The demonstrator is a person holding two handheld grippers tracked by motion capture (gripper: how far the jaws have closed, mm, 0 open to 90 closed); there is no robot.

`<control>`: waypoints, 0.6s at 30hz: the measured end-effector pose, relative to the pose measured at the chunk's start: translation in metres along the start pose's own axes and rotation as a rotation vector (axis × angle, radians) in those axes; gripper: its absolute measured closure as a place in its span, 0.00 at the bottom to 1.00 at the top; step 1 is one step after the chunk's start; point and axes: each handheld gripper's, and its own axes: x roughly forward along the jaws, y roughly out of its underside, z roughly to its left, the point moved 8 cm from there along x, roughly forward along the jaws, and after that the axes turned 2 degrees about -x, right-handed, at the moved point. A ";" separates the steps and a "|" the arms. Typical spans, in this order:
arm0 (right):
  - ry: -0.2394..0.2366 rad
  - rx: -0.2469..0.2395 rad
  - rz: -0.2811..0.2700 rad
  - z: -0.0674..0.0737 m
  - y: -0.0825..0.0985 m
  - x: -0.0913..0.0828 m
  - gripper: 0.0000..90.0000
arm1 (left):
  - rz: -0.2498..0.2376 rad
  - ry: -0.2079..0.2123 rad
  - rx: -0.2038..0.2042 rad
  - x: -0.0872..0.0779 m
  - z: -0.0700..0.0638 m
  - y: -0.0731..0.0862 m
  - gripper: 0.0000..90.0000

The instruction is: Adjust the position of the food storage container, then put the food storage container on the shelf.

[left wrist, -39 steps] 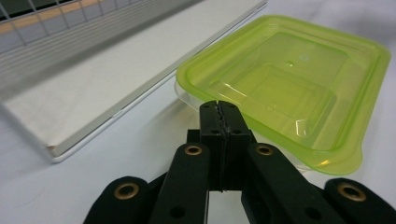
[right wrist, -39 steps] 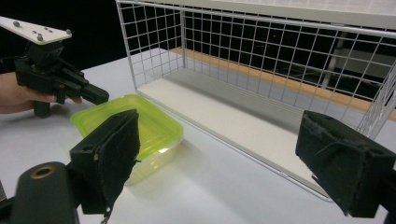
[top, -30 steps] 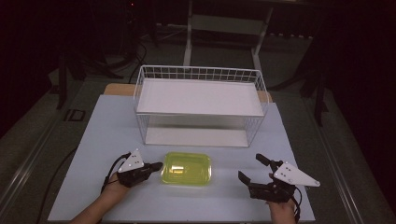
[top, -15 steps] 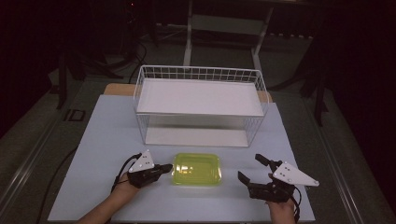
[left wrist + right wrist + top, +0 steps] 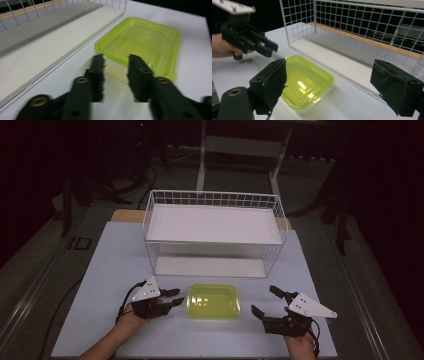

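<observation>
A yellow-green plastic container (image 5: 212,301) lies flat on the white table between my two grippers. My left gripper (image 5: 178,297) sits just to its left and points at its near edge. Its jaws have just been opening and stand partly apart. In the left gripper view the container (image 5: 140,40) begins right at my left gripper (image 5: 116,60) tips, and no pad presses on it. My right gripper (image 5: 263,300) rests to the container's right, jaws wide open and empty. In the right gripper view the container (image 5: 304,82) lies ahead of my right gripper (image 5: 334,87).
A white wire basket rack (image 5: 212,225) with a flat upper shelf and a lower board stands just behind the container; its mesh (image 5: 362,30) fills the back of the right gripper view. The table's front edge (image 5: 200,356) is close to both hands.
The left gripper, shut before, slid the container to the right, then opened its jaws and now sits just off the container's left edge. The right gripper has not moved.
</observation>
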 end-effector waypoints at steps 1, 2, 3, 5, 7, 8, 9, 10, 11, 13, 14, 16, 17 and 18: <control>0.004 -0.004 -0.002 0.000 -0.001 0.000 0.14 | -0.009 0.021 -0.030 -0.003 -0.002 -0.002 0.49; 0.012 -0.008 -0.001 0.000 -0.001 0.001 0.14 | -0.020 0.056 -0.044 -0.006 -0.005 -0.004 0.39; 0.020 -0.007 0.003 -0.001 -0.001 0.001 0.14 | -0.031 0.066 -0.048 -0.008 -0.008 -0.007 0.28; 0.018 -0.006 0.019 -0.002 0.000 0.002 0.14 | -0.046 0.063 -0.073 -0.013 -0.011 -0.012 0.14; 0.013 0.004 0.031 -0.002 -0.001 0.003 0.14 | -0.044 0.071 -0.083 -0.018 -0.016 -0.017 0.04; 0.017 -0.002 0.032 -0.003 -0.003 0.003 0.14 | -0.052 0.063 -0.075 -0.022 -0.018 -0.020 0.03; 0.026 -0.015 0.032 -0.003 -0.005 0.003 0.16 | -0.051 0.065 -0.081 -0.025 -0.020 -0.023 0.03; 0.021 -0.022 0.033 -0.003 -0.009 0.002 0.18 | -0.064 0.075 -0.087 -0.028 -0.022 -0.026 0.03; 0.019 -0.016 0.021 -0.003 -0.013 0.000 0.18 | -0.080 0.077 -0.083 -0.031 -0.022 -0.029 0.03; -0.002 -0.026 0.002 0.001 -0.019 0.000 0.17 | -0.072 0.069 -0.074 -0.033 -0.022 -0.032 0.05; -0.003 -0.050 0.009 0.002 -0.021 0.001 0.17 | -0.060 0.059 -0.065 -0.033 -0.022 -0.033 0.05; -0.007 -0.048 0.032 0.005 -0.023 0.004 0.17 | -0.052 0.041 -0.056 -0.033 -0.020 -0.035 0.05; -0.019 -0.011 0.059 0.005 -0.022 0.007 0.17 | -0.048 0.035 -0.067 -0.032 -0.019 -0.036 0.05; -0.045 0.015 0.069 0.006 -0.022 0.010 0.17 | -0.053 0.042 -0.084 -0.030 -0.019 -0.038 0.05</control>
